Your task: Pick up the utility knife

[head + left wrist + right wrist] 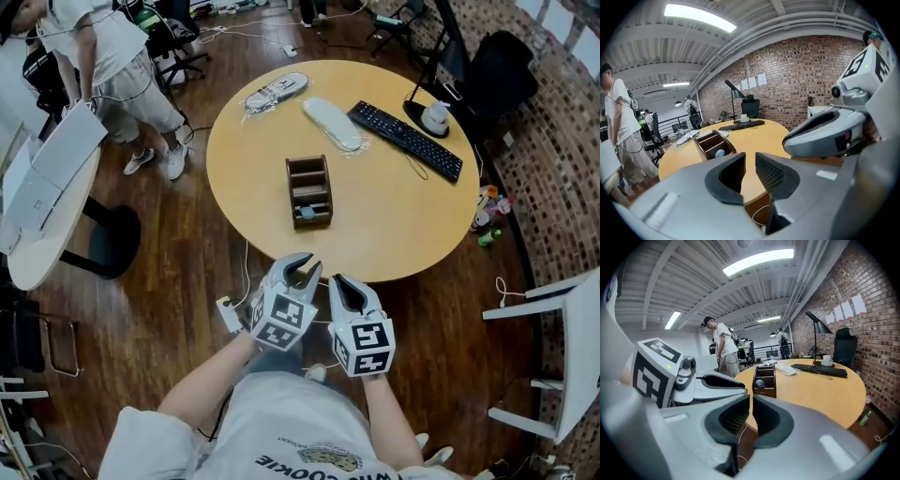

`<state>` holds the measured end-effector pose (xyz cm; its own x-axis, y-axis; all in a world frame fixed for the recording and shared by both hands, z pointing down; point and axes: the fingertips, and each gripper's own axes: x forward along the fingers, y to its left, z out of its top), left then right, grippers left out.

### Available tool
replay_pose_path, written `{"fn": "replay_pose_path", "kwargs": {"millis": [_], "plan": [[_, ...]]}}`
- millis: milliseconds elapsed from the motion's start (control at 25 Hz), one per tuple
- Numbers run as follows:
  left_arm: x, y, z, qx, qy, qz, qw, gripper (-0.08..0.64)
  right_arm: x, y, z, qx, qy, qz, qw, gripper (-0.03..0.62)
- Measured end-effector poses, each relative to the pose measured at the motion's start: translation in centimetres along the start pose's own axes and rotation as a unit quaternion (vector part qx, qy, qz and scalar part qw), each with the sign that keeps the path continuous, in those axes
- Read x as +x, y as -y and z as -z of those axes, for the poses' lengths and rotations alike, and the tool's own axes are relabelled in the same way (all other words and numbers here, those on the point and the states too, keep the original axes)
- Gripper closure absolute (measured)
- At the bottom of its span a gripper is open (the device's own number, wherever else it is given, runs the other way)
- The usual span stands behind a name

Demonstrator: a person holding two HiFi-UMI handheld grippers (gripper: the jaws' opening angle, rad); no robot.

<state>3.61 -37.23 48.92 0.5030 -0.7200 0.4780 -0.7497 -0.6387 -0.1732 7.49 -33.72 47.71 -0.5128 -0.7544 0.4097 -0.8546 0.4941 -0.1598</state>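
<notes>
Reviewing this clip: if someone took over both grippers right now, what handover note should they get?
Left gripper: open, empty, short of the table's near edge.
Right gripper: jaws all but together, empty, beside the left.
Utility knife: likely the blue-grey thing in the organizer's nearest compartment, mid-table; untouched.
Done: nothing yet.
Left: reach over the table, grasp the knife, lift it out.
</notes>
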Motion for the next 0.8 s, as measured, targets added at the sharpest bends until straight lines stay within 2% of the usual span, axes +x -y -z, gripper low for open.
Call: {"fn": "replay_pose_path", "kwargs": {"millis": [160, 280, 400, 560, 640, 800], "plan": [[2.9, -3.4, 0.2, 0.034, -0.012, -0.001, 0.9993, 0.456, 2.6, 1.7, -0.7, 0.006, -0.005, 0.01, 1.0, 0.581], [4.9, -5.5, 0.9, 0.077, -0.027, 0.0, 0.9967, 0.433, 4.0, 2.6, -0.6, 0.02, -0.011, 0.02, 1.0, 0.581], [6.8, -6.7, 1.7, 0.135, -0.047, 0.008, 0.9897, 0.393, 4.9, 3.4, -0.2, 0.035, -0.019, 0.03, 0.999, 0.581], [8.8, -7.3, 2.1, 0.21, -0.059, 0.018, 0.9757, 0.392, 5.2, 4.5, 0.0, 0.059, -0.022, 0.044, 0.997, 0.581], [9.6, -7.8, 2.2, 0.232, -0.063, 0.018, 0.9705, 0.392, 5.5, 4.9, 0.2, 0.059, -0.027, 0.047, 0.997, 0.581], [10.9, -8.5, 2.6, 0.247, -0.071, 0.016, 0.9663, 0.393, 6.0, 5.2, 1.0, 0.069, -0.035, 0.053, 0.996, 0.582]]}}
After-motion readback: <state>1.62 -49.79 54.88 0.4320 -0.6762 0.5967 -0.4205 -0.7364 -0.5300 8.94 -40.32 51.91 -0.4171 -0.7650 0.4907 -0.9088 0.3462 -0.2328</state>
